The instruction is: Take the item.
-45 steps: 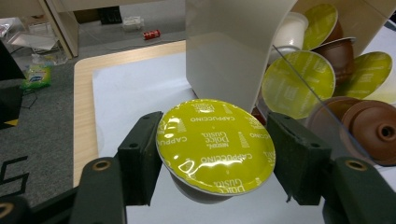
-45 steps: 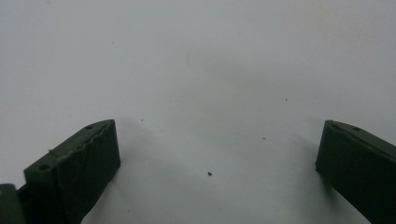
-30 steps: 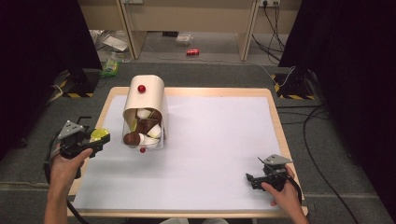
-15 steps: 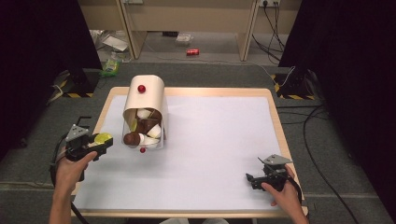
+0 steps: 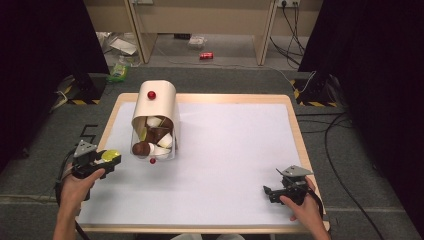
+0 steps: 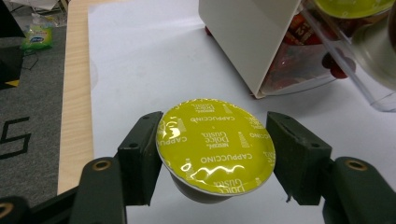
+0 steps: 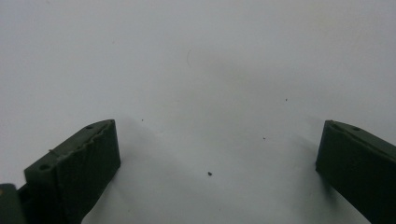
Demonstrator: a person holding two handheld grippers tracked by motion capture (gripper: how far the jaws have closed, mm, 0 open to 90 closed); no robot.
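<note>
A yellow-lidded coffee capsule [image 6: 215,148], printed "Cappuccino", sits between the two black jaws of my left gripper [image 6: 217,140], which is shut on it just above the white table sheet. In the high view this gripper [image 5: 111,157] is at the table's left edge, a short way left of a cream arched capsule holder [image 5: 161,102]. The holder's clear front bin [image 5: 155,137] contains several brown, white and yellow capsules. My right gripper [image 5: 268,192] rests open near the front right corner, nothing between its jaws [image 7: 219,154].
The white sheet [image 5: 235,145] covers a wooden-rimmed table [image 5: 296,125]. The holder carries a red knob [image 5: 151,95] on top and a small red knob [image 5: 152,160] at its clear front. Cables and black stands lie on the floor around the table.
My left gripper has shifted slightly right and toward the near edge with the yellow capsule in it. The right gripper has stayed put.
</note>
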